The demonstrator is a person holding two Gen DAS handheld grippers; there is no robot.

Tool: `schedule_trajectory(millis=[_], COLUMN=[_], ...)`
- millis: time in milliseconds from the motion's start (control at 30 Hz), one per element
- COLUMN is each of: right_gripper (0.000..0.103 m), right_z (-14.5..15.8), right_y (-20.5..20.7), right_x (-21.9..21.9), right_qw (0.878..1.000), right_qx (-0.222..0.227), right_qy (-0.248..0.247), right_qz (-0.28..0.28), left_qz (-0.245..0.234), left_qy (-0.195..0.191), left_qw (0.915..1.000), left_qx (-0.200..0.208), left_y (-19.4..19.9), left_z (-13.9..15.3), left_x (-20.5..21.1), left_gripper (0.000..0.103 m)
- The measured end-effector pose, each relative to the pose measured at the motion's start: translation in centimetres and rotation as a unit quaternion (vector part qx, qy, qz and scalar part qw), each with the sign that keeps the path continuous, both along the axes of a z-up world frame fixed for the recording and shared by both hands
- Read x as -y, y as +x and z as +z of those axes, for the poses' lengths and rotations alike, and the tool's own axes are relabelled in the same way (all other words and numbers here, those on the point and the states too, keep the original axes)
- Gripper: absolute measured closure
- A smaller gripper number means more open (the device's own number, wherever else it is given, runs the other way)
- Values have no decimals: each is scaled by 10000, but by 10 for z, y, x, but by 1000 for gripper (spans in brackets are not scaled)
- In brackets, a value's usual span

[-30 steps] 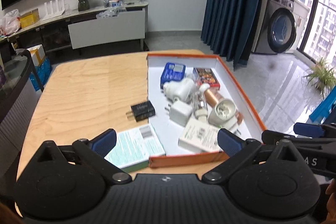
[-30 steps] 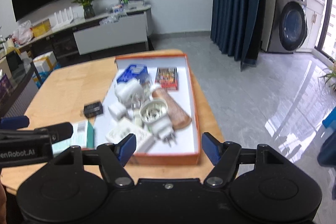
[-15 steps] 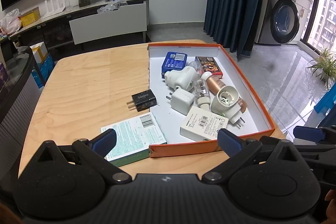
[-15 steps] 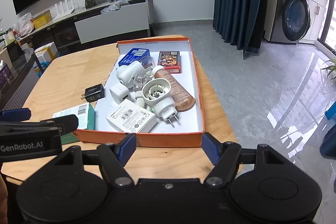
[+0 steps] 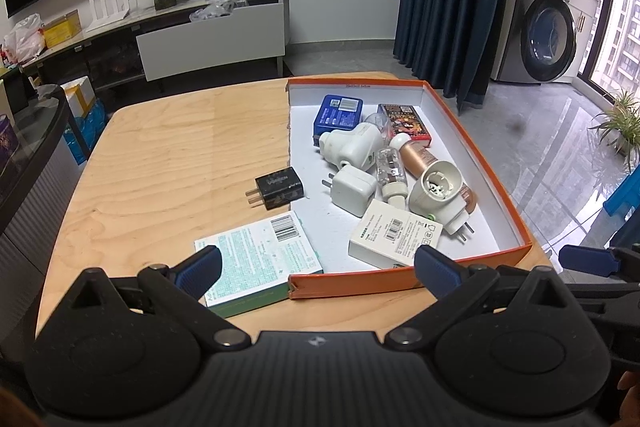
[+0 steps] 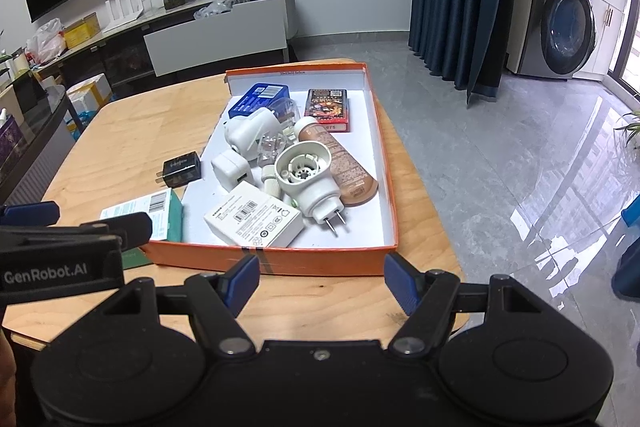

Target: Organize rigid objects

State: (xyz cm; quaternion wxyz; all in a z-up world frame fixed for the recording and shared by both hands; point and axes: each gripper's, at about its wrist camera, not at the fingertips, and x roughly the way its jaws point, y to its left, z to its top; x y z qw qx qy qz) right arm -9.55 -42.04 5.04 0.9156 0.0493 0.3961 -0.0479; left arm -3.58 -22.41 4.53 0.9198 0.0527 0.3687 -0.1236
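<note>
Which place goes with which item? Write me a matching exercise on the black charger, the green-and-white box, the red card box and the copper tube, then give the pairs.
Things:
1. black charger
2. green-and-white box
3. red card box
4. copper tube

Places:
A. far end of the orange tray
B. on the bare table, prongs pointing away from the tray
C. in the tray, under a white plug-in device
D. on the table against the tray's near corner

Pairs: 1-B, 2-D, 3-A, 4-C

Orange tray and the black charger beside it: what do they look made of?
Orange tray: likely cardboard, matte; thin folded walls, white inside, a taped front seam in the right wrist view. Black charger: apparently hard plastic, slightly glossy, with two metal prongs; it lies on the wooden table.
</note>
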Motion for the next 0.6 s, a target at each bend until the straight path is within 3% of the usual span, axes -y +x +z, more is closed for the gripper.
schedule_trajectory(millis=[600], right_gripper=[21], right_z=[-5], right_y=[4], right_x=[-4], right_qw=[10000], right_qx=[-69], right_qy=[10], right_qz=[55], left_qz=[17], left_qy=[15], left_qw=[10000], left_qx=[-49], left_y=[3], left_z=[-2], left_x=[0], left_gripper=[0])
